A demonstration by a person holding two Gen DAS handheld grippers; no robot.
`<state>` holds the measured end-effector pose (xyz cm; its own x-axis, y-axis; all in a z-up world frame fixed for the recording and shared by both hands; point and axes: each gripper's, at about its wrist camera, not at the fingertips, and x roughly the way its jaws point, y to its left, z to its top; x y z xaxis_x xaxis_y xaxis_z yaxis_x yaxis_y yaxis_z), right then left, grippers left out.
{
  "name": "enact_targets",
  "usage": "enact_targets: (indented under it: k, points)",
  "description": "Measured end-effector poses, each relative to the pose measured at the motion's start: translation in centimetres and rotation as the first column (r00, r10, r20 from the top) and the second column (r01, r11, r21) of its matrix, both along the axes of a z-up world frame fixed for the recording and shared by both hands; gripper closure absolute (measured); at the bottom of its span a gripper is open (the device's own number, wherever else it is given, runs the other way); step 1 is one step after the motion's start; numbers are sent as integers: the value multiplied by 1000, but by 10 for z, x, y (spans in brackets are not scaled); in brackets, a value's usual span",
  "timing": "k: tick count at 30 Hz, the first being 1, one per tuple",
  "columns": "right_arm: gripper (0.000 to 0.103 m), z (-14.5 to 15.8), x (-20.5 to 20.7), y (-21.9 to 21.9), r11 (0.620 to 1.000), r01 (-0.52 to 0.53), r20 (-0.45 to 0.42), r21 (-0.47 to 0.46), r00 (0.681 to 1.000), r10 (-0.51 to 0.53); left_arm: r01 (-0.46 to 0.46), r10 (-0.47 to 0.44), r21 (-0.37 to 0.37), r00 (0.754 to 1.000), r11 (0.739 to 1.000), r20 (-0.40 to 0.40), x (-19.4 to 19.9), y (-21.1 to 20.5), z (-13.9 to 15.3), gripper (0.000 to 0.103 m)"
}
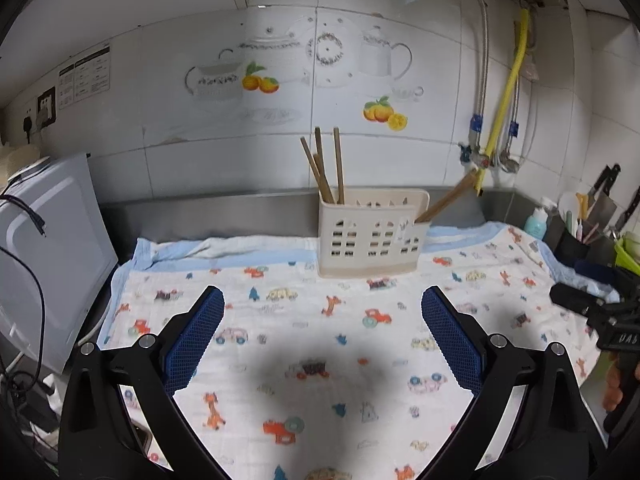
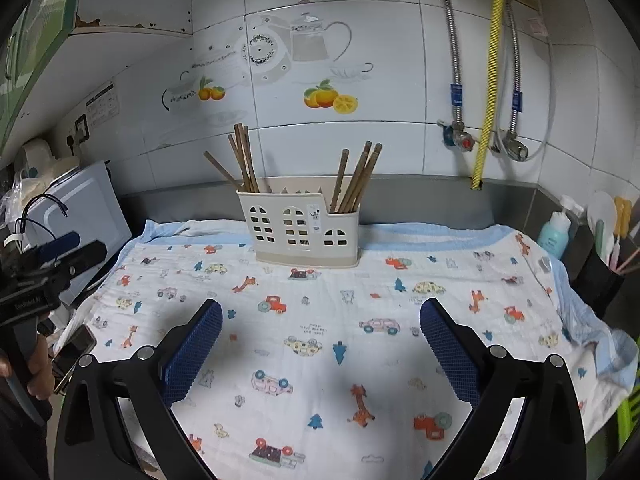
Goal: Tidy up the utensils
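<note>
In the left wrist view a white appliance (image 1: 52, 248) with black cables stands at nine o'clock, just beside the edge of the printed cloth (image 1: 304, 320) that covers the counter. The left gripper (image 1: 322, 312) hangs over the cloth at six o'clock with its blue pads (image 1: 196, 340) set wide apart and nothing between them. At twelve o'clock from it, near the steel backsplash, stands the cream utensil holder (image 1: 370, 236) on the cloth; a cluster of wooden chopsticks (image 1: 326, 168) rises from its left compartment, and another pair (image 1: 448, 198) leans out of the right compartment toward two o'clock. At three o'clock the right gripper (image 1: 588, 304) shows at the frame edge, and beyond it a teal bottle (image 1: 536, 220) and a dark cup of tools (image 1: 572, 240). In the right wrist view the other gripper's black body appears at nine o'clock, held in a hand (image 2: 36, 376). The right gripper (image 2: 320, 316) sits at six o'clock, its fingers spread wide over bare cloth, empty. The holder is at twelve o'clock, chopsticks upright in both end compartments, the middle one hard to judge. Hoses (image 2: 486, 80) hang on the tiled wall at one o'clock.
</note>
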<state>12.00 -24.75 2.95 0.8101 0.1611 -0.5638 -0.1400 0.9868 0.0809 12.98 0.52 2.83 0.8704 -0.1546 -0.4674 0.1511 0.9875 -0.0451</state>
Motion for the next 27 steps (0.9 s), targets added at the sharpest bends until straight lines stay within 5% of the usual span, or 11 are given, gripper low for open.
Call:
enact_targets:
  k: [27]
  points:
    - [7,-12,-50,7,1000,6,-1,-29,1000,-6,29,-29,13,999,1000,-17,-54,1,-21,5]
